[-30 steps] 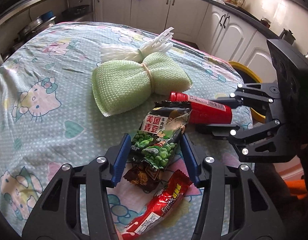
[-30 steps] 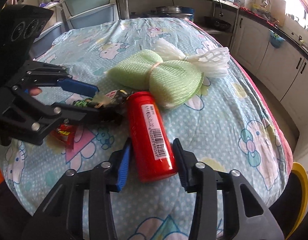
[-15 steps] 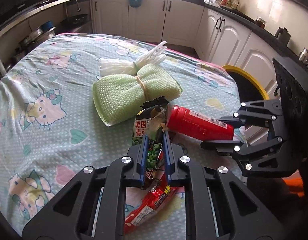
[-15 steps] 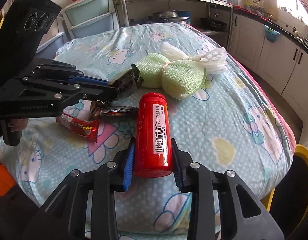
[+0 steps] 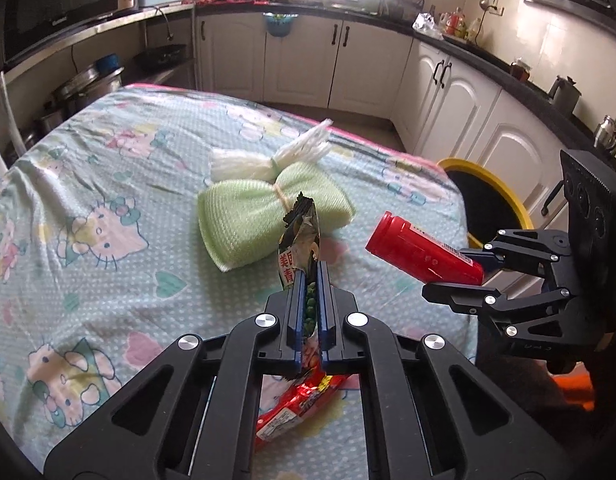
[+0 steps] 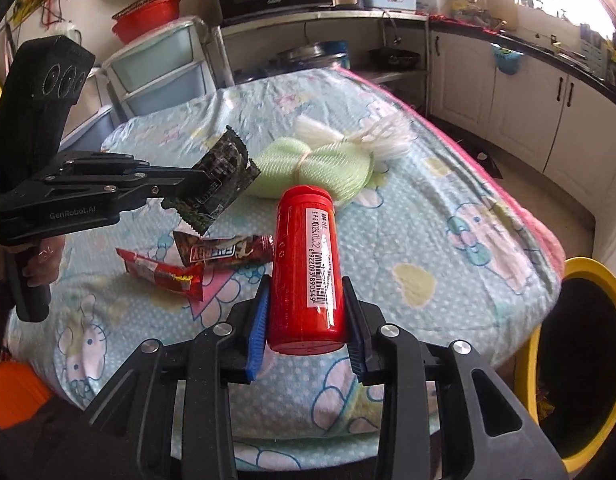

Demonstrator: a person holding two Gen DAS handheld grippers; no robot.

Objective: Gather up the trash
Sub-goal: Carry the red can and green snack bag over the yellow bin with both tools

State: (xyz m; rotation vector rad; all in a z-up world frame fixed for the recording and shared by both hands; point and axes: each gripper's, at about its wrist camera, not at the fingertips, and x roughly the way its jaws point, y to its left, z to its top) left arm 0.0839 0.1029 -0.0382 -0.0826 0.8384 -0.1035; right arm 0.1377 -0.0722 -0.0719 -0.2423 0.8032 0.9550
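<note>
- Red can (image 6: 306, 264) with a white barcode label.
- Green pea-print snack packet (image 5: 302, 248).
- Red wrapper (image 6: 164, 274) beside the can.
- Pale blue cartoon-cat cloth (image 5: 108, 240).
- Light green mesh bundle (image 5: 252, 216).
- Yellow-rimmed black bin (image 6: 579, 360).

White kitchen cabinets (image 5: 371, 68) under a dark counter (image 5: 467, 54) line the daylit room.

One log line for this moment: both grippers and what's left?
left hand-held gripper: pea packet | right hand-held gripper: red can | left on table: two wrappers
</note>
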